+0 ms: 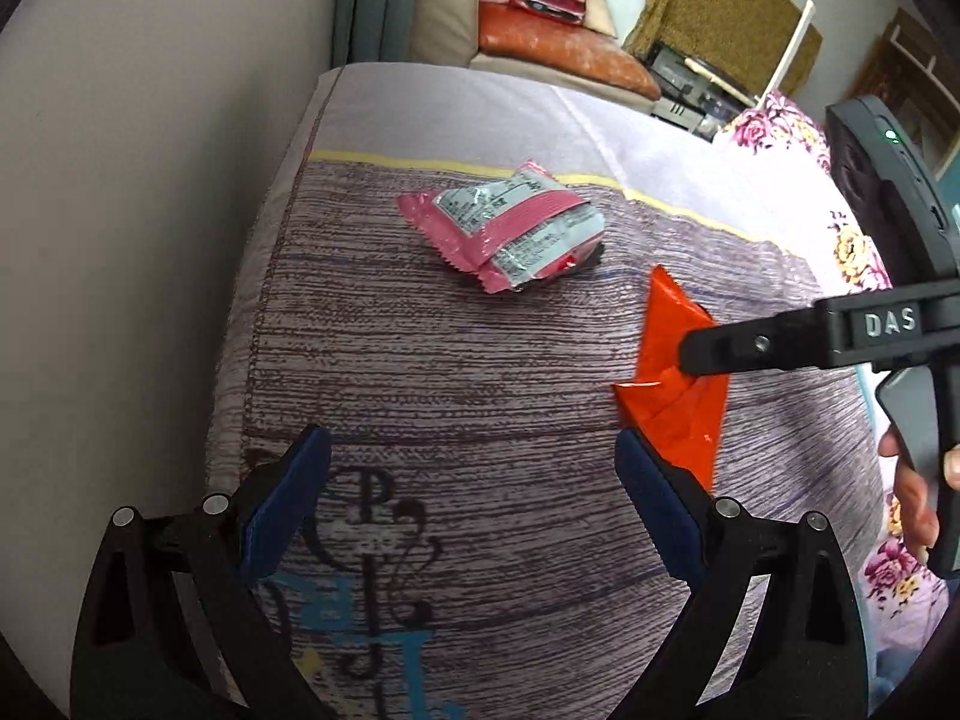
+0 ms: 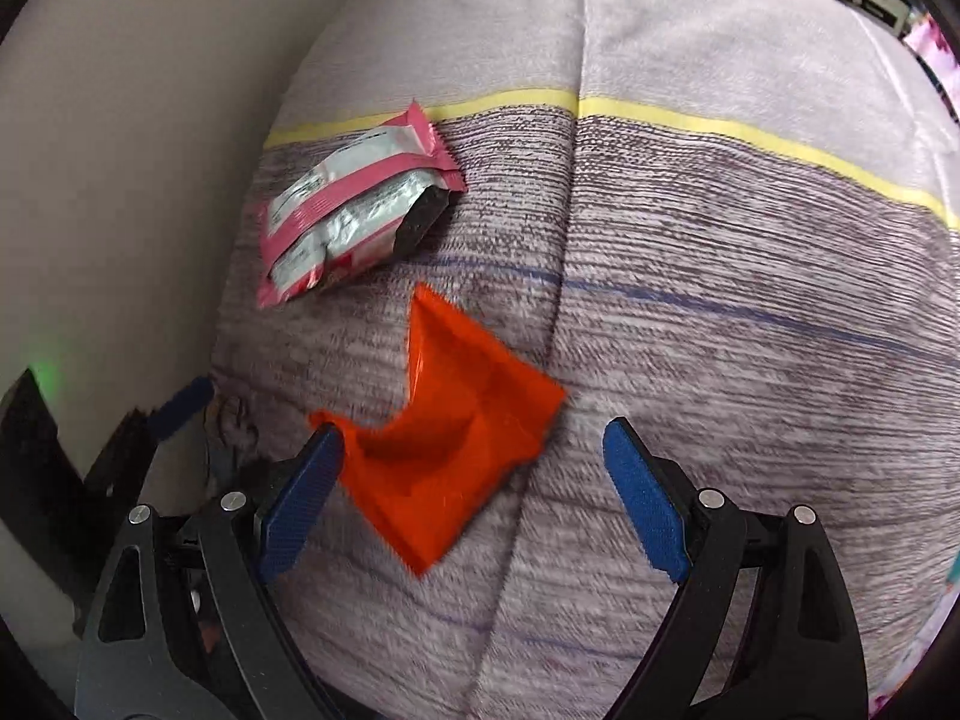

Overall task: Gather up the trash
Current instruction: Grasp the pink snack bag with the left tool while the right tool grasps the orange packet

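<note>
Our right gripper (image 2: 474,480) hangs over the orange wrapper (image 2: 456,426) with its jaws spread wide, the left pad (image 2: 300,504) just at the wrapper's edge, nothing grasped. Our left gripper (image 1: 474,504) is likewise released, holding nothing, above the striped purple cloth (image 1: 420,360). Beyond both, the pink and silver wrapper (image 1: 504,228) lies on the cloth near its yellow stripe (image 2: 720,120), apart from the orange one.

A home: sofa (image 1: 540,42), floral bedding (image 1: 774,126).
</note>
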{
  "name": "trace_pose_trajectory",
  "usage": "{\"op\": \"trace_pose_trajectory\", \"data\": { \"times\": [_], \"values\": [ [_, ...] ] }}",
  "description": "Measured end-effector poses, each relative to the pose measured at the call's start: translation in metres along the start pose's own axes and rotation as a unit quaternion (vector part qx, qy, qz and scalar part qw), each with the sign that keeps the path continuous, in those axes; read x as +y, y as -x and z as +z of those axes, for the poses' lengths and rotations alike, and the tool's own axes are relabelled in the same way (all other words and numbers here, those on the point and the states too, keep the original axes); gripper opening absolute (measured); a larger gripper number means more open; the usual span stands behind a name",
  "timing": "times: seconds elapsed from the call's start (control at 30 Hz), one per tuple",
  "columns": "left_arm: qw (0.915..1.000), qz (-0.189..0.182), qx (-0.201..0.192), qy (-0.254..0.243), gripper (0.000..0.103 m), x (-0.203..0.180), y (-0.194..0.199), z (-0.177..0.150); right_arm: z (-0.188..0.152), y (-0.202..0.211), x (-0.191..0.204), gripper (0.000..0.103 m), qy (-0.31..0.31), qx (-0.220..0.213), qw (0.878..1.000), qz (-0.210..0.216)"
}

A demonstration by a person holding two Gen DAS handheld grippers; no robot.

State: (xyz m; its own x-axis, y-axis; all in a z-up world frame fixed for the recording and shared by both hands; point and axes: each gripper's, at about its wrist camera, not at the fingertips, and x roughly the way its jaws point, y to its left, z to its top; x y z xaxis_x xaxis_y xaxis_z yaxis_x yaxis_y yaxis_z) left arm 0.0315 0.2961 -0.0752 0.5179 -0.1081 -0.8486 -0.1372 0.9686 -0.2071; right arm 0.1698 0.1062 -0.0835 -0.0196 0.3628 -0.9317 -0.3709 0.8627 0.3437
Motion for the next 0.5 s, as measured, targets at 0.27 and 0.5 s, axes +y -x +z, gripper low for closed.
{"op": "trace_pose_trajectory", "data": {
  "times": [0.27,0.5],
  "values": [
    [0.9999,-0.006,-0.012,-0.006,0.096,0.002,-0.011,0.033,-0.003,0.005,0.003,0.04,0.037,-0.016,0.999,0.005],
    [0.9974,-0.004,-0.011,-0.072,0.096,-0.024,-0.037,0.083,0.001,0.039,-0.032,0.038,0.021,-0.049,0.998,-0.018]
  ]
}}
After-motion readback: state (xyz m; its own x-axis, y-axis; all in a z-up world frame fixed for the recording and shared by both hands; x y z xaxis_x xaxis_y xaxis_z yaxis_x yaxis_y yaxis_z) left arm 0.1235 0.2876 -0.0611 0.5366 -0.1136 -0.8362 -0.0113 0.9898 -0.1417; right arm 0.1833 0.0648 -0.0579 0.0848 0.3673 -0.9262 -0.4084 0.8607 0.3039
